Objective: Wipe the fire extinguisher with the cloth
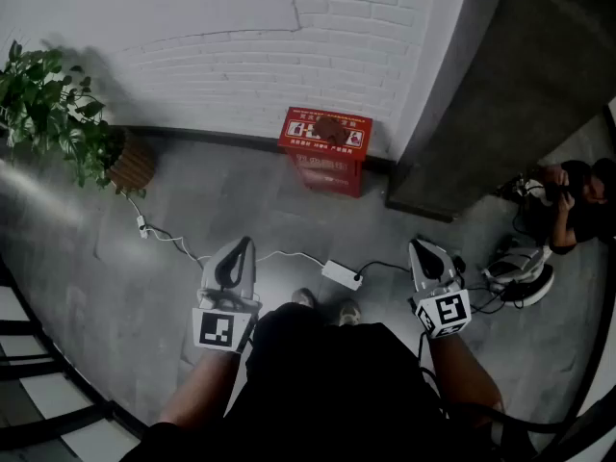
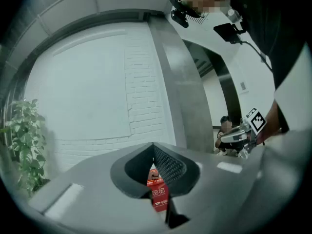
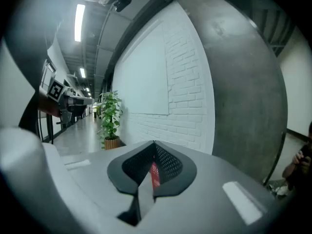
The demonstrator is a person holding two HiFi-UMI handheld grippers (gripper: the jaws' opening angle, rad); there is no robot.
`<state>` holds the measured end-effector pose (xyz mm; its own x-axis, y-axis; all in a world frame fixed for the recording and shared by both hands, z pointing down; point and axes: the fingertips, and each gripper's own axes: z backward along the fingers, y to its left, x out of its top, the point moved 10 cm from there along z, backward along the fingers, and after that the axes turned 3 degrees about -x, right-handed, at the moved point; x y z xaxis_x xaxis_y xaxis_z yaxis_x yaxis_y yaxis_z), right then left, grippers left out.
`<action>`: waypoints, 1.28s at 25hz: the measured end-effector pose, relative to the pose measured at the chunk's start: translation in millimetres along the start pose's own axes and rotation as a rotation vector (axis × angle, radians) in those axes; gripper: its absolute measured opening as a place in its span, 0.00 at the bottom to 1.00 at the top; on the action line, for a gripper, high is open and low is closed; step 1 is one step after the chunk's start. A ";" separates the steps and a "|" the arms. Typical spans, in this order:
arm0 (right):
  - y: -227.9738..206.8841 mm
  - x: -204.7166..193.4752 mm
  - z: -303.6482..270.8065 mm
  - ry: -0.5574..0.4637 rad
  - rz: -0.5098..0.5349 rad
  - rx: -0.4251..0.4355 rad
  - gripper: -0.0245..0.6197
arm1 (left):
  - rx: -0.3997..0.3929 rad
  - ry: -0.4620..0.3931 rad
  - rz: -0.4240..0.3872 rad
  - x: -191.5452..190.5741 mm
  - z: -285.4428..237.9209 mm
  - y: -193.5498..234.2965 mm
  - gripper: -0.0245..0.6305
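Facing the white brick wall (image 1: 192, 27), you have the red rectangular fire-extinguisher box (image 1: 325, 157) at 12 o'clock, standing on the grey floor (image 1: 221, 200) against that wall. What looks like a dark crumpled cloth (image 1: 332, 128) lies on its lid. No bare extinguisher shows.

From your left gripper (image 1: 241, 246) the box sits at about 1 o'clock, and from your right gripper (image 1: 422, 248) at about 11 o'clock. It is well apart from both, and neither looks clearly nearer.

Both grippers have their jaws pressed together on nothing and point almost level at the box. Its long side runs along the wall, 9 to 3.

I judge you must step forward and spread 1 pair of jaws to take the cloth.
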<state>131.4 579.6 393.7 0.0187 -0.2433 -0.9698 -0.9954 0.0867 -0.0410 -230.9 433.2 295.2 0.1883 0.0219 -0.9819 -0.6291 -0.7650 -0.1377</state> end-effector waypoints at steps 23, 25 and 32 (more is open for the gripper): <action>-39.4 70.9 -304.5 0.128 0.080 -0.078 0.04 | -0.202 -0.137 -0.009 3.9 -246.6 237.7 0.04; -43.6 66.8 -310.9 0.173 0.079 -0.085 0.07 | -0.180 -0.129 0.047 5.3 -242.0 238.5 0.04; -80.8 -5.2 -394.0 0.513 0.064 -0.070 0.30 | 0.055 -0.050 0.010 32.1 -247.6 294.0 0.04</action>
<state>174.7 193.1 496.8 -0.0733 -0.6833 -0.7264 -0.9973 0.0562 0.0478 -223.1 49.6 255.4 0.1448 0.0477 -0.9883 -0.6713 -0.7290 -0.1336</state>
